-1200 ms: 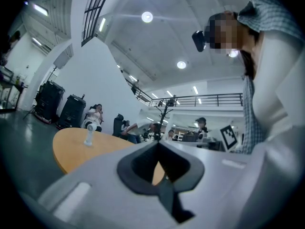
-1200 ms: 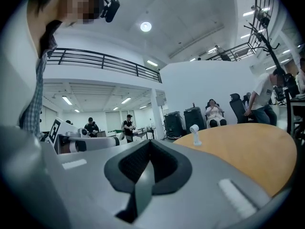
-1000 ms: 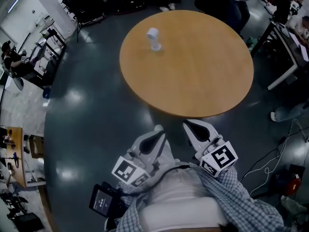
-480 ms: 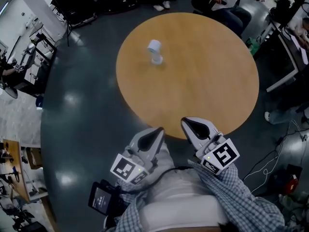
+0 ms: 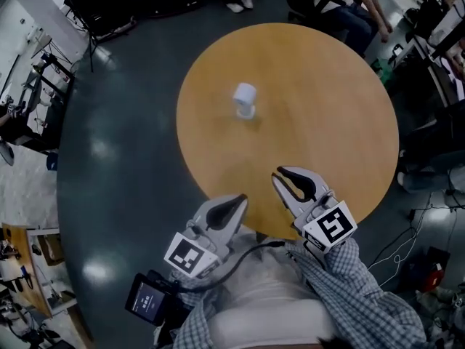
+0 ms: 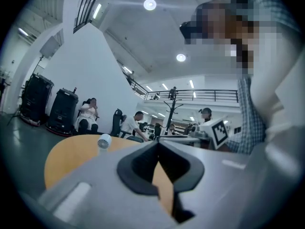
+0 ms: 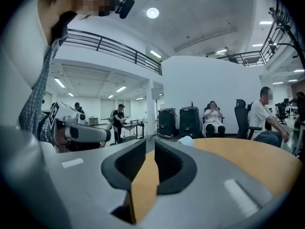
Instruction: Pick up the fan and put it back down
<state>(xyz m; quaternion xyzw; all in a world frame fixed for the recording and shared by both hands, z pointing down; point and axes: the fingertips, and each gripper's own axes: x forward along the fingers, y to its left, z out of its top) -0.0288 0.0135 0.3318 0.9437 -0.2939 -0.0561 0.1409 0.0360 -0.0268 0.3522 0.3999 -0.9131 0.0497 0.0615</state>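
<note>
A small white fan (image 5: 245,100) stands upright on the round wooden table (image 5: 327,122), left of its middle. Both grippers hover side by side at the table's near edge, well short of the fan. My left gripper (image 5: 240,198) is shut with nothing in it; in the left gripper view its tips (image 6: 158,144) meet, and the fan (image 6: 104,140) shows far off to the left. My right gripper (image 5: 283,176) has just been opening; a narrow gap shows between its jaws (image 7: 149,144) and nothing is in it. The fan (image 7: 185,140) peeks out behind the right jaw.
People sit on chairs (image 5: 341,6) beyond the table's far edge. Desks (image 5: 436,57) stand at the right, black equipment cases (image 5: 102,6) at the back left. Cables (image 5: 407,246) lie on the dark floor at the right.
Both grippers have moved forward from over the floor to the table's near edge, so the fan is nearer. The right jaws have parted slightly.
</note>
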